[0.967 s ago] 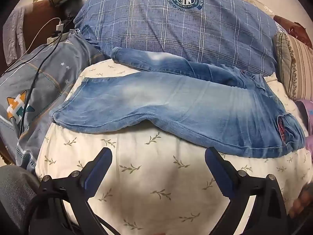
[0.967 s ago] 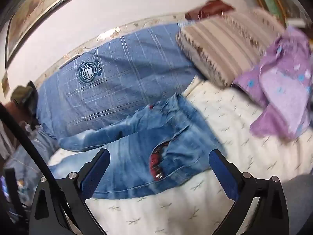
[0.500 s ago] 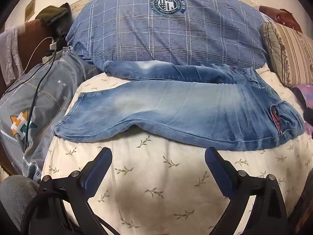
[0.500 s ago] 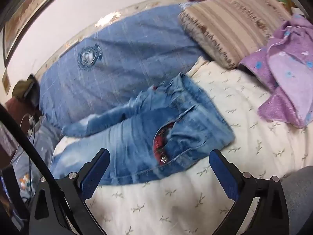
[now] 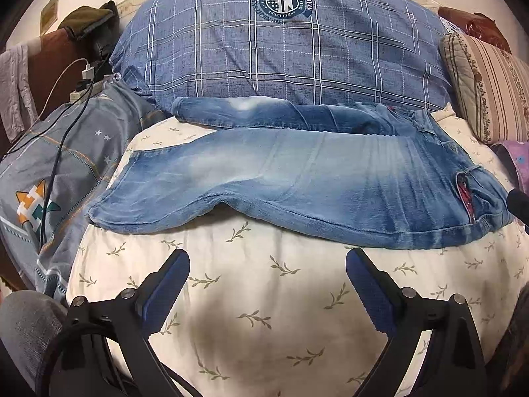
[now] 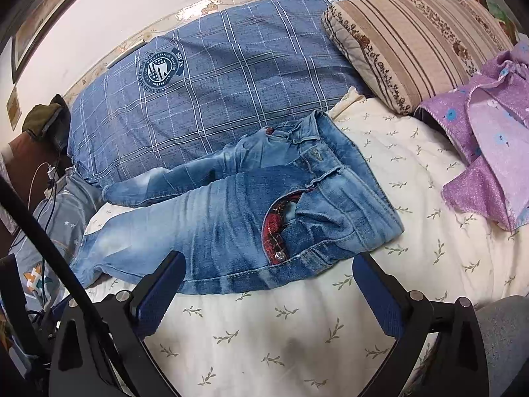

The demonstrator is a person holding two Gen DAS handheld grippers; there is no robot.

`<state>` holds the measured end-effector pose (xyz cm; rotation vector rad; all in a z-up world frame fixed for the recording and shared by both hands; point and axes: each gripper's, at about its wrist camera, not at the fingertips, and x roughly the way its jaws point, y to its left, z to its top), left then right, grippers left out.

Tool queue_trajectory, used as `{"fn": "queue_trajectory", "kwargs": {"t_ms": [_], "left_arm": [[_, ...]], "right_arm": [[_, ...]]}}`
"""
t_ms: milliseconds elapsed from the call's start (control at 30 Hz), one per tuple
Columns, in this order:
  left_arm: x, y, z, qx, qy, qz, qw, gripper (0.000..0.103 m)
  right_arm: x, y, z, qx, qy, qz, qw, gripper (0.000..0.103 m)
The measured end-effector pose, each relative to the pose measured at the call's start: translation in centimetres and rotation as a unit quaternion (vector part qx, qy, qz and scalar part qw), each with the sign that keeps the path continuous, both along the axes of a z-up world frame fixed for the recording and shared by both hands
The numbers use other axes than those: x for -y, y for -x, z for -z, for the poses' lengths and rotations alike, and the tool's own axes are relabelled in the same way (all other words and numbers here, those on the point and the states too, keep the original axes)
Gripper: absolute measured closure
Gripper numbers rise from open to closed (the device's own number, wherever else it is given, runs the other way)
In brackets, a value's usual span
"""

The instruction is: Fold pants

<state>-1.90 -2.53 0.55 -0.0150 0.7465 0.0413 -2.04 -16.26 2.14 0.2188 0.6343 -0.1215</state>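
Note:
Light blue jeans lie flat on a cream leaf-print bedspread, waist to the right, leg cuffs to the left, far leg against a blue pillow. My left gripper is open and empty, hovering just in front of the near leg. In the right wrist view the jeans show their waist and a red-lined pocket. My right gripper is open and empty, its left finger over the near hem of the jeans.
A big blue plaid pillow lies behind the jeans. A striped beige pillow and purple cloth lie at the right. A grey quilt with cables lies at the left.
Both grippers have shifted; the left view now faces the jeans more squarely, and the right gripper has come down closer to the waist. Both stay open.

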Motion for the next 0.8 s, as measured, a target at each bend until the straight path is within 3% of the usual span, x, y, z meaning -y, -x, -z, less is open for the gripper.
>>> {"fn": "queue_trajectory", "kwargs": {"t_ms": [67, 800], "left_arm": [[-0.05, -0.19, 0.09, -0.019, -0.011, 0.012, 0.9997, 0.008], [0.09, 0.54, 0.24, -0.01, -0.019, 0.023, 0.9995, 0.01]], "right_arm": [[0.03, 0.03, -0.05, 0.001, -0.002, -0.002, 1.0, 0.004], [0.17, -0.06, 0.35, -0.009, 0.002, 0.006, 1.0, 0.008]]}}
